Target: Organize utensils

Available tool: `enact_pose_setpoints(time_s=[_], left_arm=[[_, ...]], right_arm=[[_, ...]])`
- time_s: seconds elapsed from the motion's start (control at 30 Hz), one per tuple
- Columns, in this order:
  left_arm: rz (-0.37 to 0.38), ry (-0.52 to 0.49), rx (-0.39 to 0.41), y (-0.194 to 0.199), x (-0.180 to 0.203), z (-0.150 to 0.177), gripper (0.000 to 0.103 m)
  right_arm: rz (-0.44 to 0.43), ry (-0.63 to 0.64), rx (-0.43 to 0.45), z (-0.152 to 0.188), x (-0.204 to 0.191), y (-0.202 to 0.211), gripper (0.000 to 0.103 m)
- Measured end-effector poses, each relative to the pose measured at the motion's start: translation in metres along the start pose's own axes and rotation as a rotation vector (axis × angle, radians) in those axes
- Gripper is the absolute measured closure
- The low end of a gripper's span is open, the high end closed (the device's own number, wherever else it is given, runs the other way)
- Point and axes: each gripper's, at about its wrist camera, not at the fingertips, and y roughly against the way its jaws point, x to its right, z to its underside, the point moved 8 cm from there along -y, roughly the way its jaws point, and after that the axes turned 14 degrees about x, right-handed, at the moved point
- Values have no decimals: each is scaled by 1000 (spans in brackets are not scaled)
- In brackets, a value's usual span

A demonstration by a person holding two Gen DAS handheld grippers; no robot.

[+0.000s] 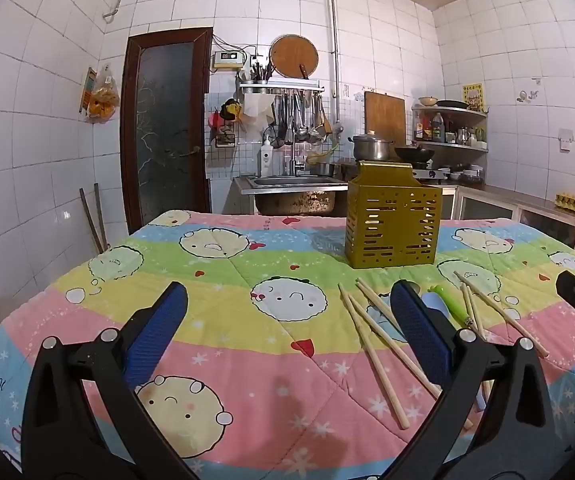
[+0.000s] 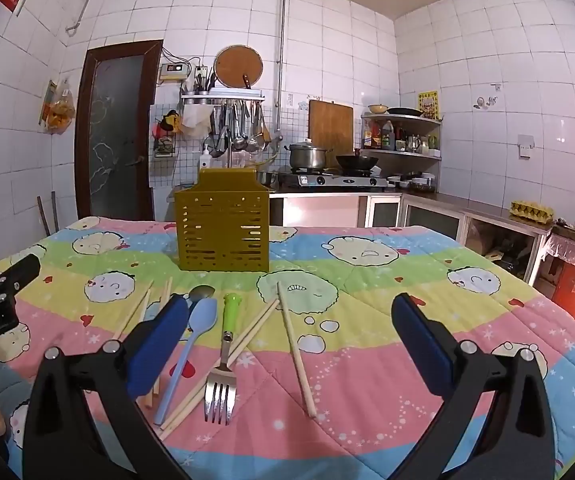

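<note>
A yellow slotted utensil holder (image 1: pixel 393 225) (image 2: pixel 223 226) stands upright on the cartoon-print quilt (image 1: pixel 247 292) (image 2: pixel 367 280). In front of it lie several wooden chopsticks (image 1: pixel 371 356) (image 2: pixel 295 348), a fork with a green handle (image 2: pixel 223 360) (image 1: pixel 453 304), a light blue spoon (image 2: pixel 189 348) and a metal spoon (image 2: pixel 202 293). My left gripper (image 1: pixel 287 300) is open above the quilt, left of the utensils, nothing between its fingers. My right gripper (image 2: pixel 289 312) is open too, hovering over the fork and chopsticks without touching them.
Behind the table are a sink (image 1: pixel 295 182), a stove with a pot (image 2: pixel 307 156) and wok (image 2: pixel 357 162), and a counter (image 2: pixel 487 216) on the right. A dark door (image 1: pixel 165 128) stands at the back left. A tiled wall borders the table's left side.
</note>
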Motion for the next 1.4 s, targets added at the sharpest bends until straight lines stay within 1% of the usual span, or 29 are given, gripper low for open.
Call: enact_pose_setpoints(time_s=[1.4], left_arm=[[1, -9, 14, 3, 4, -4, 5]], right_arm=[[2, -6, 3, 1, 1, 0, 4]])
